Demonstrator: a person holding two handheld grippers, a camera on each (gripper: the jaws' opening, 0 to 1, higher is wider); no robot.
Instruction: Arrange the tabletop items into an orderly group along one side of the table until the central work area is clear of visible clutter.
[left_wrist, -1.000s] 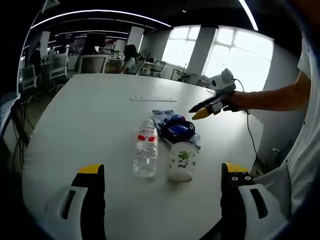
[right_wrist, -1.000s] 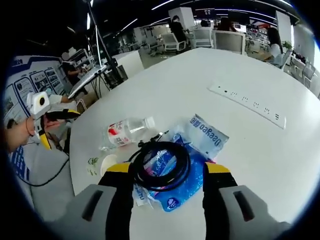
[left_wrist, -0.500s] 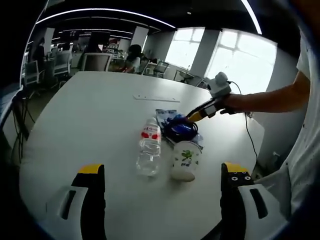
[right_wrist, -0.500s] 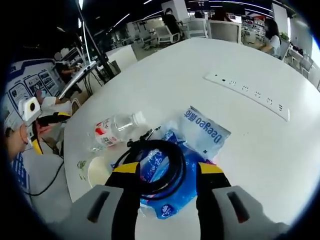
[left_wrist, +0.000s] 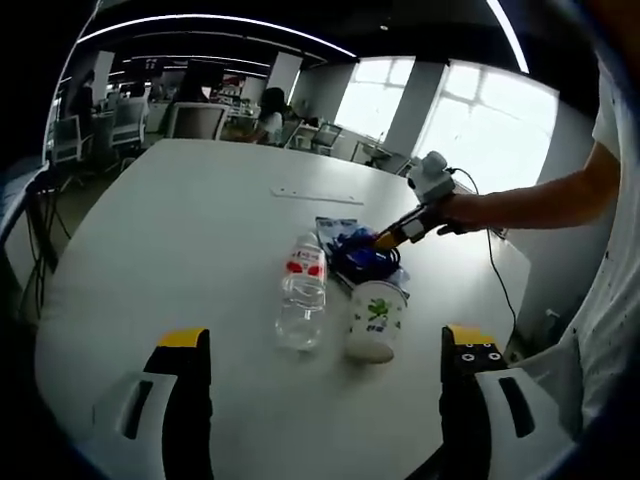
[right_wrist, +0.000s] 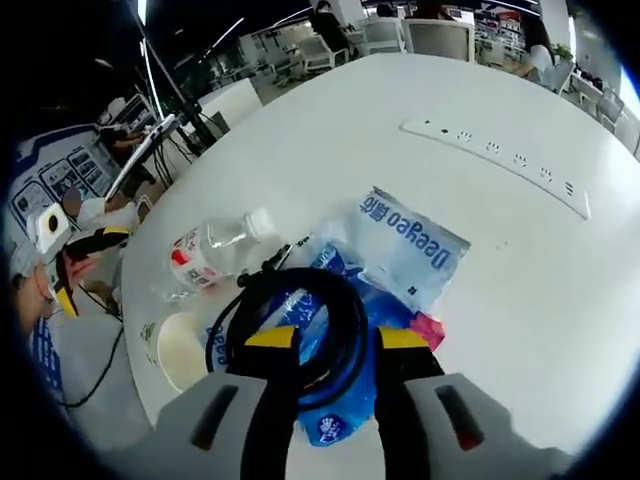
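A black cable coil (right_wrist: 345, 300) lies on blue tissue packs (right_wrist: 412, 250) on the white table (right_wrist: 380, 120). My right gripper (right_wrist: 337, 340) is low over it, jaws narrowed but still apart, astride the coil's right side. A clear water bottle (right_wrist: 205, 245) lies on its side beside the packs, and a paper cup (right_wrist: 178, 350) stands near it. In the left gripper view the bottle (left_wrist: 302, 290), cup (left_wrist: 374, 318) and packs (left_wrist: 352, 250) sit ahead of my left gripper (left_wrist: 325, 342), which is wide open and holds nothing. The right gripper (left_wrist: 392, 237) reaches in over the packs.
A white power strip (right_wrist: 490, 150) lies across the far part of the table (left_wrist: 180, 230), also seen as the power strip (left_wrist: 315, 195). A small pink item (right_wrist: 428, 330) peeks from under the packs. Office chairs and desks stand beyond the table. A person's arm (left_wrist: 530, 200) extends from the right.
My right gripper has come down closer onto the cable coil and its jaws have narrowed around the coil's side. The left gripper stays open and nearly still.
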